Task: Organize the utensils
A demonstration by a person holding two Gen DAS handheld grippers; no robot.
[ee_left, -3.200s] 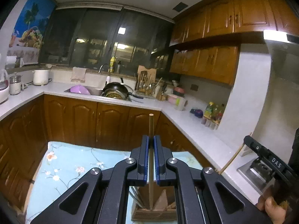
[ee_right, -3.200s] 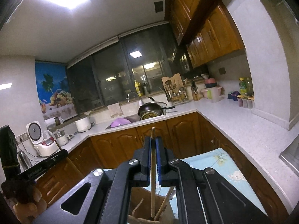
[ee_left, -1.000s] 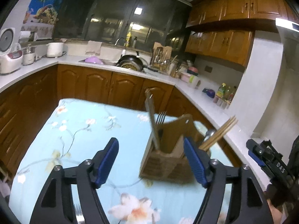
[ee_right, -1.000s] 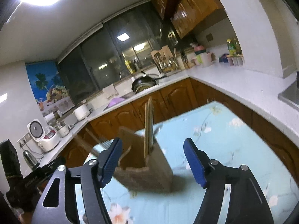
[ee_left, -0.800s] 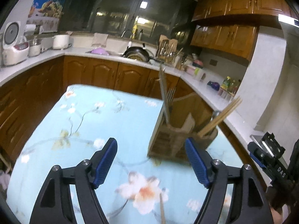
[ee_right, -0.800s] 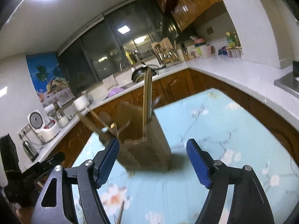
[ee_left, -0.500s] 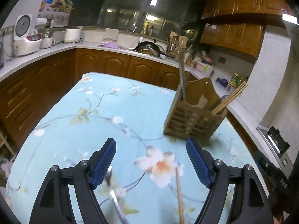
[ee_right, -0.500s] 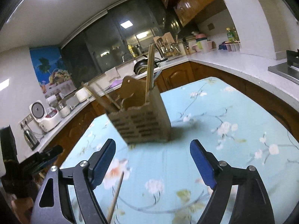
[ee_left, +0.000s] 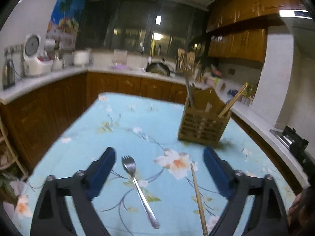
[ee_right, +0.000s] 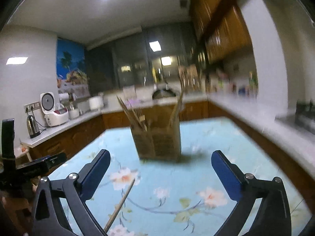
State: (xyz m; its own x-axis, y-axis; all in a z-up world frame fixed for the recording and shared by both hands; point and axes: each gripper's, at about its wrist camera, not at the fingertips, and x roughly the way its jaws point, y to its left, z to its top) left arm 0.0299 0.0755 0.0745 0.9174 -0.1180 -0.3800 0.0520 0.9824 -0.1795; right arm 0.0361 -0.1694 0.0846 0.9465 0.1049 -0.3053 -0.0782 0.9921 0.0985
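Note:
A wooden utensil holder (ee_left: 203,122) stands on the floral blue tablecloth (ee_left: 126,129), with forks and chopsticks standing in it. It also shows, blurred, in the right wrist view (ee_right: 158,137). A metal fork (ee_left: 137,186) and a wooden chopstick (ee_left: 197,194) lie flat on the cloth between the fingers of my left gripper (ee_left: 159,175), which is open and empty above them. My right gripper (ee_right: 160,174) is open and empty, facing the holder; the chopstick (ee_right: 120,204) lies near its left finger.
Kitchen counters (ee_left: 59,74) run along the left, back and right walls with a rice cooker (ee_left: 33,57), kettle (ee_left: 7,74), sink and pan. A stove (ee_left: 291,137) sits at the right. The other gripper (ee_right: 29,167) shows at the right wrist view's left edge.
Both grippers let go of chopsticks into the holder, opened wide, pulled back and lowered. The fork and loose chopstick on the cloth have come into view.

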